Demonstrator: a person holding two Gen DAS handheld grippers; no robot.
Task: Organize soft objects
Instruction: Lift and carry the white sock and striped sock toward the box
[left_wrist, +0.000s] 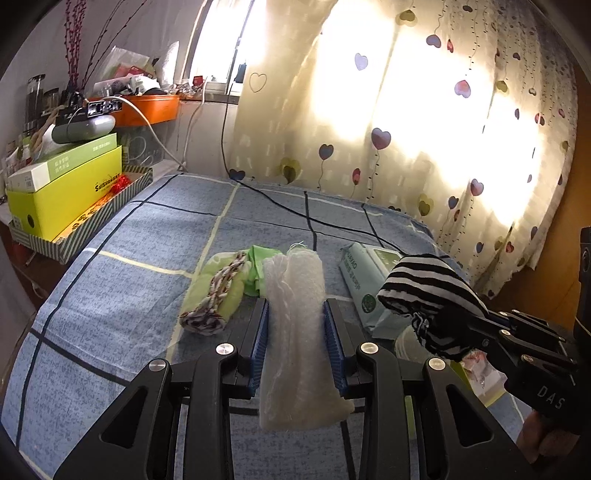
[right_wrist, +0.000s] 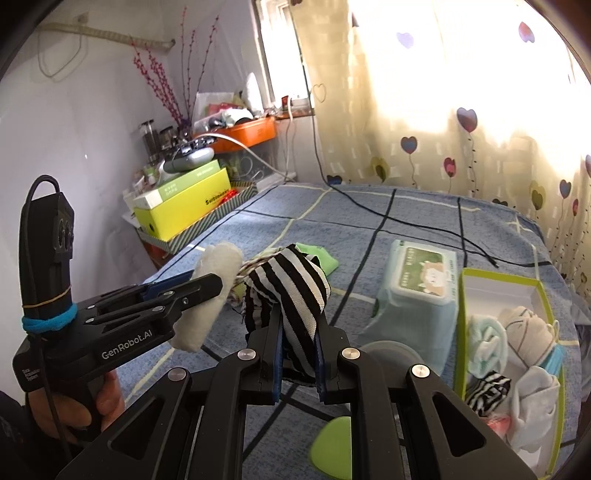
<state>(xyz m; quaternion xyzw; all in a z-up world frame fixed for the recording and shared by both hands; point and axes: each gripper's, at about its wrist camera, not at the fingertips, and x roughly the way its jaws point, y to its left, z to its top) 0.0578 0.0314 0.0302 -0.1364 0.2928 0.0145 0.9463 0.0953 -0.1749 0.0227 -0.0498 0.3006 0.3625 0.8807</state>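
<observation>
Left gripper (left_wrist: 297, 325): our jaws clamp a white cloth roll (left_wrist: 295, 295) above the bed (left_wrist: 110, 280).
Right gripper (right_wrist: 298, 354): our jaws pinch a striped sock (right_wrist: 291, 288) above the bed.

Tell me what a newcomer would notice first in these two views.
Both grippers are loaded above the blue checked bed: the left gripper clamps a rolled white cloth, the right gripper a black-and-white striped cloth. Behind them a heart-print curtain glows with daylight, and at the right a green-rimmed box holds more bundled cloths.
</observation>
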